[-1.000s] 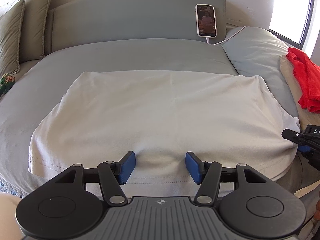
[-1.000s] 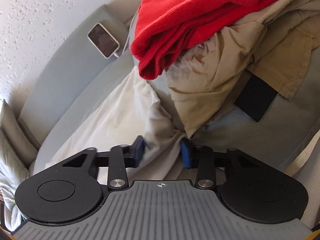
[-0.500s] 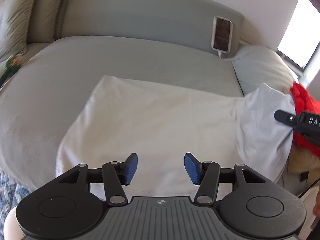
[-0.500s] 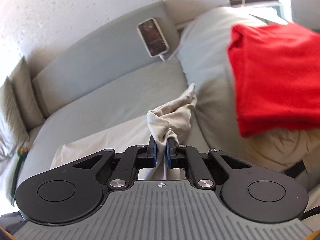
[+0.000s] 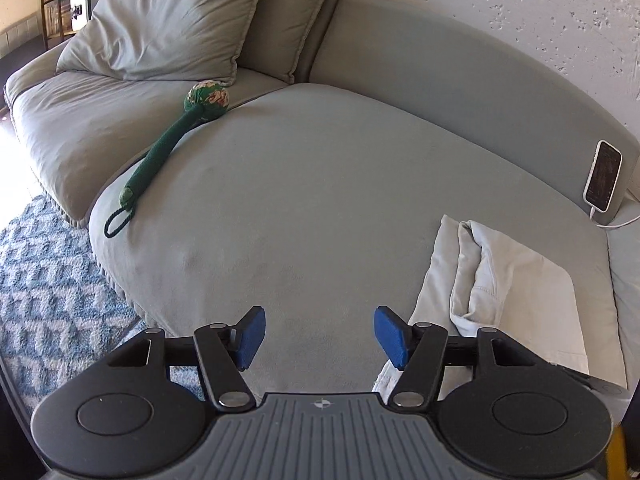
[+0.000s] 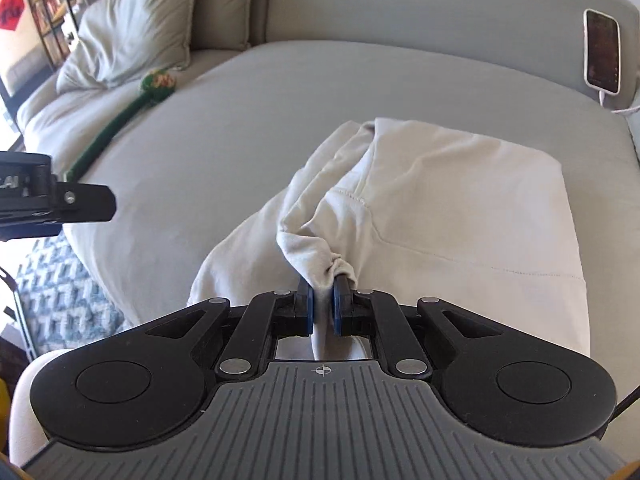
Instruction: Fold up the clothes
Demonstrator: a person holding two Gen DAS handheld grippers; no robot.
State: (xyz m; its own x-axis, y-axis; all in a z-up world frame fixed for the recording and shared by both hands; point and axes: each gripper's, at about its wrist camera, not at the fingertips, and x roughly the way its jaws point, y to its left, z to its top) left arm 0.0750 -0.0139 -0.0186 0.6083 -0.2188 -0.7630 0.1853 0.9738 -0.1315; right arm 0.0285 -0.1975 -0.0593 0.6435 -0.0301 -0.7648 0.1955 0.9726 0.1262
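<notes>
Right gripper (image 6: 322,312) fingers pinch a bunched fold of cream shirt (image 6: 460,208) on the grey sofa (image 6: 240,128); left gripper (image 5: 318,336), empty, is opening wide.

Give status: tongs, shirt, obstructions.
Right tongs shut on bunched edge of white shirt, folded part-way across itself. Left tongs opening, nothing between them, over bare sofa. Green toy lies well clear of shirt.

White letters "AI" readable on the black body of the left gripper (image 6: 86,200) at the left edge of the right wrist view, the rest cut off. Dark mark on a red sign (image 6: 11,11) too blurred to read. Phone (image 6: 602,57) screen illegible.
</notes>
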